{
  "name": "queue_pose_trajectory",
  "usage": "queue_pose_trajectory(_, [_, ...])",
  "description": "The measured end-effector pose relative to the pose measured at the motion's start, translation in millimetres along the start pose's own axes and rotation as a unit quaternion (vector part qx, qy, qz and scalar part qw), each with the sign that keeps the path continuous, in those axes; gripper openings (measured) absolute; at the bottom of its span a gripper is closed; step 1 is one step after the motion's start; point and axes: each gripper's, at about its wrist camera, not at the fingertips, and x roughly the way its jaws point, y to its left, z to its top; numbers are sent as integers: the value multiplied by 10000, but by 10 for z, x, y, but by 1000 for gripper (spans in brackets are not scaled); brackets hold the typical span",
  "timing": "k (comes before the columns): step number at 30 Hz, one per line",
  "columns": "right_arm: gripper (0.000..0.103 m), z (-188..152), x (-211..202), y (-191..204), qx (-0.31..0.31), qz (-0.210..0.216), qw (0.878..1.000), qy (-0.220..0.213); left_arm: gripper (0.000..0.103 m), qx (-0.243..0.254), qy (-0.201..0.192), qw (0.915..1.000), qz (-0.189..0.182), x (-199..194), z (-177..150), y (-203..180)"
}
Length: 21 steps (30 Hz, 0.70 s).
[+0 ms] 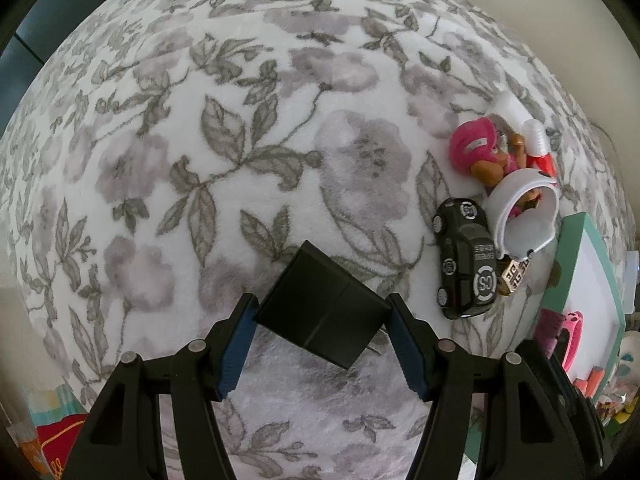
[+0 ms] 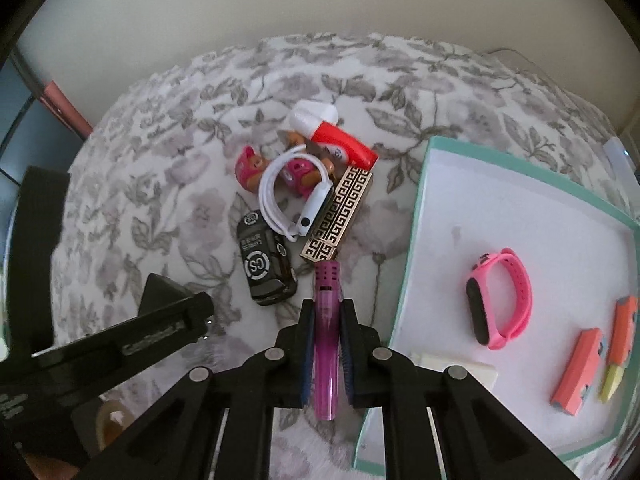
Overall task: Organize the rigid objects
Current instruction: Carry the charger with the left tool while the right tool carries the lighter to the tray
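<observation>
My left gripper points straight down over the flowered blanket, shut on a black square plug adapter held by two opposite corners. My right gripper is shut on a purple see-through tube with a perforated cap, just left of the teal-rimmed white box. Ahead of it lies a pile: a black toy car, a gold patterned case, a white watch band, a pink toy dog and a red and white tube.
Inside the box lie a pink wristband, two orange pieces and a small white block. The left gripper's black body crosses the lower left of the right wrist view. A pale wall stands behind the bed.
</observation>
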Motion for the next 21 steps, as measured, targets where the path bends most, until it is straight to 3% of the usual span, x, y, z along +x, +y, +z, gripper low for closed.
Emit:
queue_pose_trajectory(11, [12, -54, -427, -243, 588, -82, 9971, -474, 66, 393, -717, 9966, 65, -336, -117, -273])
queue_pose_trajectory(21, [12, -71, -734, -799, 1106, -540, 9891, -803, 66, 810, -556, 9943, -406, -486, -334, -597])
